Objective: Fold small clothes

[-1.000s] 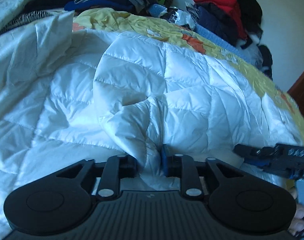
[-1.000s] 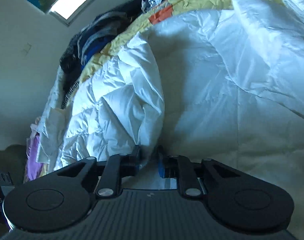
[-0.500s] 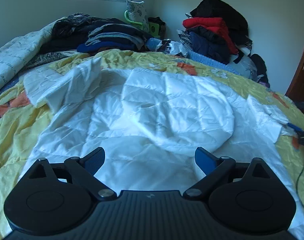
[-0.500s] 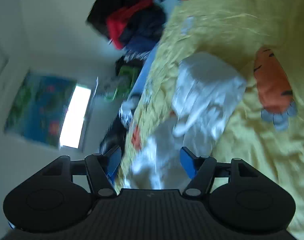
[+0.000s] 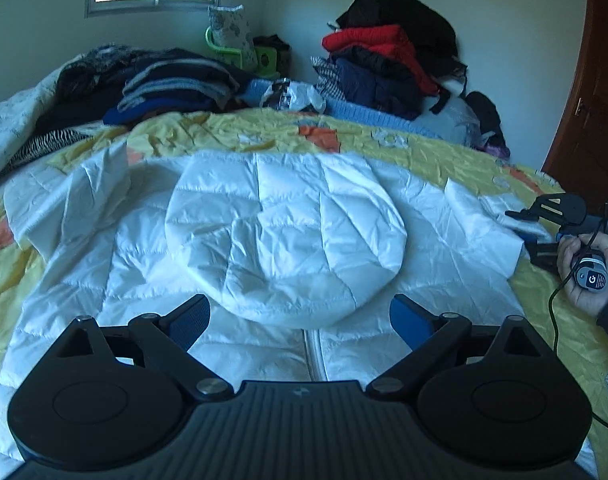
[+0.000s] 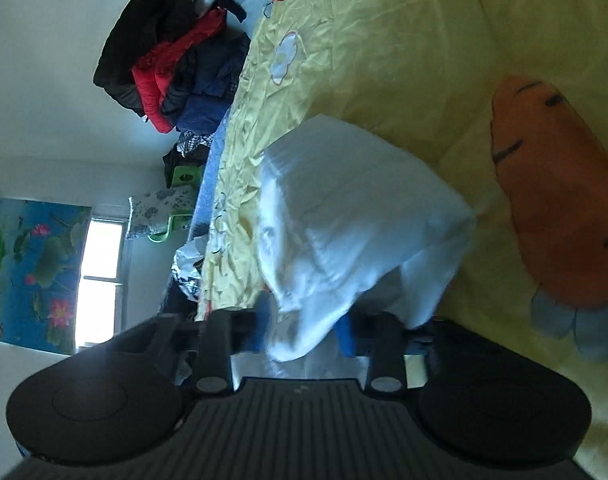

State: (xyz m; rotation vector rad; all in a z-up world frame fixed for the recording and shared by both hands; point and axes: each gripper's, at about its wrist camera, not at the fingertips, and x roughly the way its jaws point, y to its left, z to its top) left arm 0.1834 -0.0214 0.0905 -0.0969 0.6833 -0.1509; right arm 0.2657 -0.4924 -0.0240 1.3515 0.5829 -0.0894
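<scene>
Lying flat, one white jacket [image 5: 264, 232]: left gripper [image 5: 300, 320] gapes empty, right gripper [image 6: 304, 332] closing on its sleeve [image 6: 343, 216].

White quilted jacket [image 5: 284, 236] on yellow, carrot-patterned bedspread [image 6: 403, 60].

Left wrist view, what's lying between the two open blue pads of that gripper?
In the left wrist view, the rounded hood of the white quilted jacket and its zipper lie between the left gripper pads, untouched.
</scene>
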